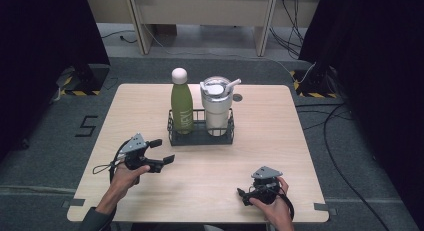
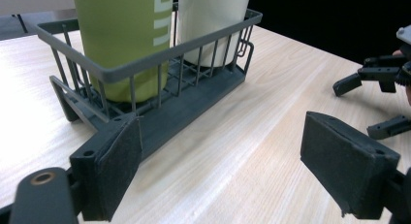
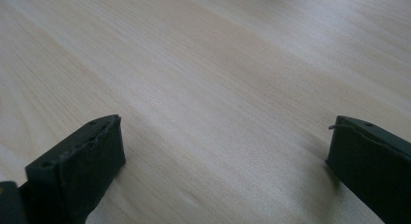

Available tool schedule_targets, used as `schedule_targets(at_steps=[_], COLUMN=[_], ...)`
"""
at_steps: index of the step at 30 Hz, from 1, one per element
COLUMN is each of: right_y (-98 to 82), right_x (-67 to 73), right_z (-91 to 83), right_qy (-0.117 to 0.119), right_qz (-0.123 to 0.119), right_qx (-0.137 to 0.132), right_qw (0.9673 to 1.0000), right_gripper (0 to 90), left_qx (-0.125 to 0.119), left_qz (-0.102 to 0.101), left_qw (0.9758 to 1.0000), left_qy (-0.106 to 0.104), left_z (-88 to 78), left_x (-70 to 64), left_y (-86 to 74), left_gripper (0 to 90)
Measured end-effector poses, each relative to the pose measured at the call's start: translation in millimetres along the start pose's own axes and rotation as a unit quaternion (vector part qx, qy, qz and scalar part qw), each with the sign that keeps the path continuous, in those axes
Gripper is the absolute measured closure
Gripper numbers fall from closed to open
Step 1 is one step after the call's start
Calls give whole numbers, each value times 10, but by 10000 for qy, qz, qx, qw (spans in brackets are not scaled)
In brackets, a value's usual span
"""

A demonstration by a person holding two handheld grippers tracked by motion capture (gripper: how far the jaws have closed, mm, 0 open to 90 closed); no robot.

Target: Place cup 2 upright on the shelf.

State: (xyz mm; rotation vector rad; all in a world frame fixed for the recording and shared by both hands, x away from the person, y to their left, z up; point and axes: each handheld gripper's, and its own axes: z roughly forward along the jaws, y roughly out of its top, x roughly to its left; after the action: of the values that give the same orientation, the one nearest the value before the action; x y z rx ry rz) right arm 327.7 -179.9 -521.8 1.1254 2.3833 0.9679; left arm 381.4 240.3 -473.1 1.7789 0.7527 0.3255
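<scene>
Left tool nears the rack, both tools spread and empty

The left tool (image 1: 161,151) stands just short of the rack (image 1: 200,136), with the bottle (image 1: 181,108) ahead of it and the cup (image 1: 217,111) beyond; the right tool (image 1: 246,196) rests low on the worktop (image 1: 280,136), well apart. My guess: clipping the wire rim could shove the rack and topple the tall bottle

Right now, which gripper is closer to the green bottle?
The left gripper. It sits just in front of the basket that holds the green bottle, on the bottle's side. The right gripper is farther back, near the table's front edge, toward the other side.
</scene>
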Motion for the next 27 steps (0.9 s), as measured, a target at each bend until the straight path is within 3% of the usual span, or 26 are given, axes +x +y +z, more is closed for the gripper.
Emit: schedule_targets(at_steps=[17,27], right_y=[1,1], right_x=[0,0], right_z=[1,0], right_qy=[2,5], right_qz=[-3,-8], right_qx=[1,3], right_qw=[10000,10000], right_gripper=[3,3], left_qx=[212,376], left_qz=[207,113], left_qw=[9996,9992], left_qy=[40,-49], left_z=[-76,-131], left_x=[-107,-143], left_y=[-183,-347], left_gripper=[149,149])
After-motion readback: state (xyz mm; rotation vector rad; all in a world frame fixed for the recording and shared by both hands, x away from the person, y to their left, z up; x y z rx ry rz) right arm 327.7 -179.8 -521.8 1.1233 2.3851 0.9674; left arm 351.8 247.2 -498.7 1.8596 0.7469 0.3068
